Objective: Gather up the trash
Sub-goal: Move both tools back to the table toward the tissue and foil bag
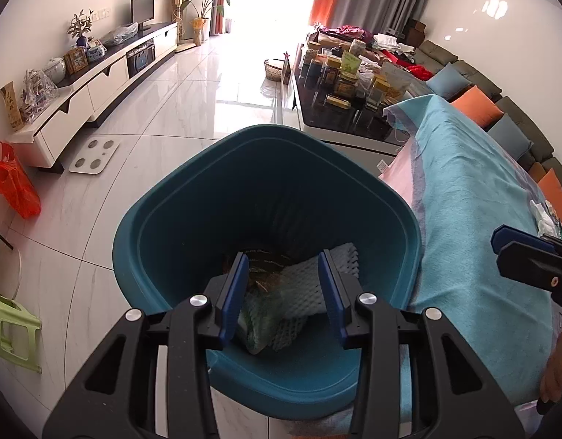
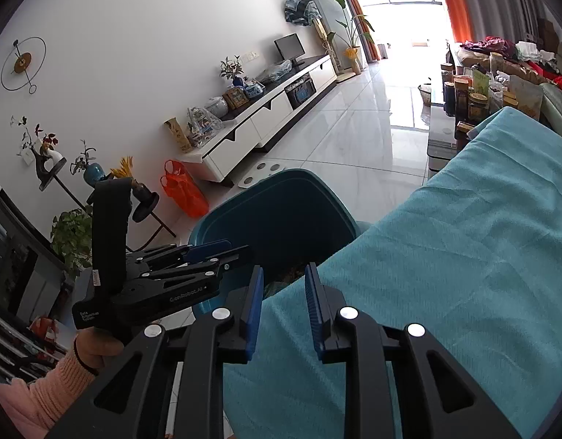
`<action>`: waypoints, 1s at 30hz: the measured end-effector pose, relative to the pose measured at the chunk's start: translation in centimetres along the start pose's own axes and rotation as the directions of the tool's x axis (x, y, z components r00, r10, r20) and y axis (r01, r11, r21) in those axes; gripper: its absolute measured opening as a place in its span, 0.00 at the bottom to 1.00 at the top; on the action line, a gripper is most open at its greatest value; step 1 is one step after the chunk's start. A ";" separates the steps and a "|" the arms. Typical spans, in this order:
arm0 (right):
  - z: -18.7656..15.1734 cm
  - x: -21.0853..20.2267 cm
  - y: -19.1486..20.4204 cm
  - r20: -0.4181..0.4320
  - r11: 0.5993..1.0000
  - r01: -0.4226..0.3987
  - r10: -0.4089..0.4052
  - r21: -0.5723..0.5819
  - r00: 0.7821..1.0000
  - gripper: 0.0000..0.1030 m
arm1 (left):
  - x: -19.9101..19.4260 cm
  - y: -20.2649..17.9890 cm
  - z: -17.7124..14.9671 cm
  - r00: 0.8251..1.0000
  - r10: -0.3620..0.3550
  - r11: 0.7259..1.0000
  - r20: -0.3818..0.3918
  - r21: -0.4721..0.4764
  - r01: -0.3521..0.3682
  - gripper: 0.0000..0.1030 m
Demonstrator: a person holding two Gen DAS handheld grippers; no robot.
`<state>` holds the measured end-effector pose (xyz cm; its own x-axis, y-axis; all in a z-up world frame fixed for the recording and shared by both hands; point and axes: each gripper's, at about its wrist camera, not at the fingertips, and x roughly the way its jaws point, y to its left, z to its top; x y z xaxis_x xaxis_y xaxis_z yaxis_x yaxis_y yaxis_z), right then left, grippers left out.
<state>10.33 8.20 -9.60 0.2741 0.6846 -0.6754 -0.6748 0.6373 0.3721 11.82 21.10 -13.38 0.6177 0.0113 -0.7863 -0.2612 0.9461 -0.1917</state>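
Note:
A teal trash bin [image 1: 266,168] stands on the floor beside a table with a teal cloth [image 1: 475,197]. Inside the bin lie white foam netting [image 1: 310,278] and a brown wrapper [image 1: 270,259]. My left gripper [image 1: 283,256] is open and empty, held over the bin's mouth. It also shows in the right wrist view [image 2: 222,248] above the bin [image 2: 281,216]. My right gripper [image 2: 284,272] is open and empty over the cloth's [image 2: 464,256] edge next to the bin; it shows at the right edge of the left wrist view [image 1: 508,241]. White crumpled trash [image 1: 544,216] lies on the cloth at the far right.
A white TV cabinet [image 1: 98,84] runs along the left wall, with an orange bag [image 1: 14,179] and a white scale [image 1: 94,155] on the floor. A cluttered dark coffee table [image 1: 339,102] stands beyond the bin. A sofa with cushions [image 1: 475,106] lies right. A green stool [image 1: 10,329] stands at left.

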 end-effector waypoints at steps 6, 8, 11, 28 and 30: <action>-0.6 -1.3 -1.0 0.025 1.000 -0.009 0.009 0.016 1.000 0.28 | -2.0 -0.8 -0.2 0.998 -0.048 0.999 0.044 0.014 0.048 0.45; -1.1 -2.3 -1.5 0.042 1.000 -0.001 0.000 0.022 0.999 0.29 | -3.0 -1.8 -0.2 0.994 -0.085 0.996 0.071 0.034 0.082 0.46; -2.1 -4.1 -2.4 0.070 0.999 0.025 -0.027 0.034 0.997 0.30 | -4.1 -3.6 -0.4 0.986 -0.134 0.989 0.095 0.071 0.128 0.48; -9.6 -17.8 -9.2 0.242 0.932 0.250 -0.314 0.261 0.918 0.32 | -5.0 -20.4 -1.8 0.906 -0.424 0.842 0.002 0.368 0.394 0.49; -10.7 -19.0 -10.5 0.245 0.916 0.269 -0.346 0.298 0.906 0.32 | -4.5 -22.4 -2.0 0.896 -0.443 0.823 -0.022 0.386 0.416 0.49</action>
<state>4.90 -15.28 -7.50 0.6497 0.4865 -0.5842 -0.3398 0.8732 0.3493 13.40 -0.76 -6.72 0.6531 -0.4162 -0.6327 0.3283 0.9084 -0.2587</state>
